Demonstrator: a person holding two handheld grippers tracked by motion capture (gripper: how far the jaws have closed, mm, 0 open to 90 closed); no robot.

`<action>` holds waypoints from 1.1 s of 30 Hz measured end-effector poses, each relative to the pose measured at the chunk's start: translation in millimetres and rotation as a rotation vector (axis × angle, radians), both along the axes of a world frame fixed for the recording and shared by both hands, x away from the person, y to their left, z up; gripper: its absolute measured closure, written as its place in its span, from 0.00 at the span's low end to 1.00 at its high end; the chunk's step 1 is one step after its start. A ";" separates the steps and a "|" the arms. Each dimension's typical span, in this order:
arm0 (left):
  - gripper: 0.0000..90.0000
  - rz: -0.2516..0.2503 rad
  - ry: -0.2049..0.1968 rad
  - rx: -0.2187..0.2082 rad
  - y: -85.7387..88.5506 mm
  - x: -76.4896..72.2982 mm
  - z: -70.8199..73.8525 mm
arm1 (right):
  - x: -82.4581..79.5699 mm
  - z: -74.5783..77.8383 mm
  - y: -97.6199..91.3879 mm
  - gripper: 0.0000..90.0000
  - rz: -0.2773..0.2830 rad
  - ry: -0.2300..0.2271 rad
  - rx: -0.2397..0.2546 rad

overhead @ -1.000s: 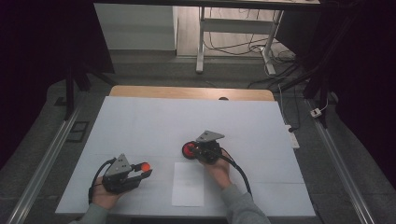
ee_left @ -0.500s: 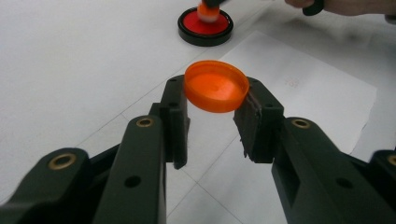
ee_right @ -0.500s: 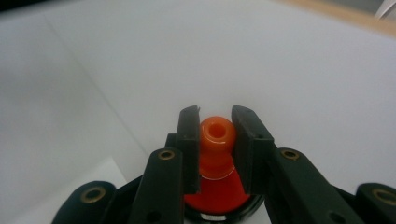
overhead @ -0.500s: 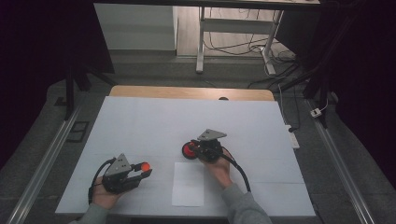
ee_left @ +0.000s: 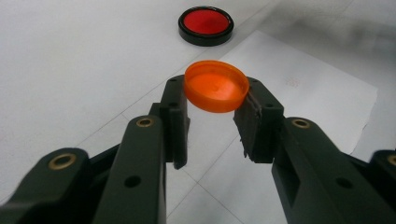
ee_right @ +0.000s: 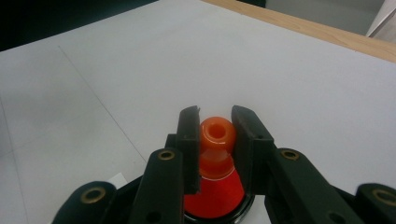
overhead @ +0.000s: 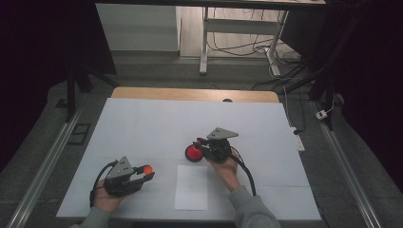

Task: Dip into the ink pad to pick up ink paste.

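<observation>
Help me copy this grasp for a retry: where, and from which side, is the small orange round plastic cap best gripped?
Grip the small orange round plastic cap across its width, on two opposite spots of the low side wall, coming in nearly level from the side. It is a shallow disc, so the thin rim is the only part that offers parallel faces. The left gripper holds it that way, pads on opposite edges.

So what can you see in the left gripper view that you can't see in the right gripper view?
The left gripper view has a flat orange cap pinched between its jaws, a black-rimmed red disc lying farther off, and a sheet of paper. The right gripper view has a round orange knob with a hole in it squeezed between its jaws, and the table's wooden edge. Both have black jaws shut on something orange, above the white table.
</observation>
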State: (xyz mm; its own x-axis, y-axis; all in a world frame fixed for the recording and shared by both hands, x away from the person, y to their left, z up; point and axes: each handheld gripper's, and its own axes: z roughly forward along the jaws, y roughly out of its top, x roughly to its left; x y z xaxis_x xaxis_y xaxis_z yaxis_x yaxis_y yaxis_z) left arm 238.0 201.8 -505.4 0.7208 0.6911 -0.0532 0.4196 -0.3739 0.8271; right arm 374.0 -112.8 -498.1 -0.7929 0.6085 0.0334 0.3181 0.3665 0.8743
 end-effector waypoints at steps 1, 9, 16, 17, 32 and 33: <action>0.72 0.000 0.000 0.000 0.1 -0.1 0.0 | 0.3 -0.2 0.2 0.82 0.000 -0.001 0.000; 0.72 -0.002 0.001 0.000 -0.5 0.0 -0.1 | 1.3 -2.7 3.1 0.82 0.000 0.002 -0.030; 0.72 -0.002 0.003 0.000 -0.1 0.4 -0.4 | 2.6 -10.3 9.7 0.82 0.007 0.010 -0.052; 0.72 -0.002 0.003 0.001 -0.1 0.4 -0.4 | 2.6 -10.7 10.3 0.82 0.006 0.010 -0.055; 0.72 -0.003 0.003 0.002 -0.6 0.7 -0.7 | 5.1 -15.0 10.7 0.82 0.002 0.016 -0.086; 0.72 -0.004 0.004 0.002 -0.4 0.7 -0.7 | 5.1 -15.4 10.7 0.82 0.001 0.018 -0.083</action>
State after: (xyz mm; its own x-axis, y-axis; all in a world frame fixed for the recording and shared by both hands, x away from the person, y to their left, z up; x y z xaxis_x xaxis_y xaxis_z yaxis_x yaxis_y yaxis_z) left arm 238.7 201.3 -506.2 0.7230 0.6887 -0.0544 0.4212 -0.3770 0.8249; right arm 379.1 -102.2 -513.5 -0.7932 0.6090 -0.0028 0.3332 0.4379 0.8350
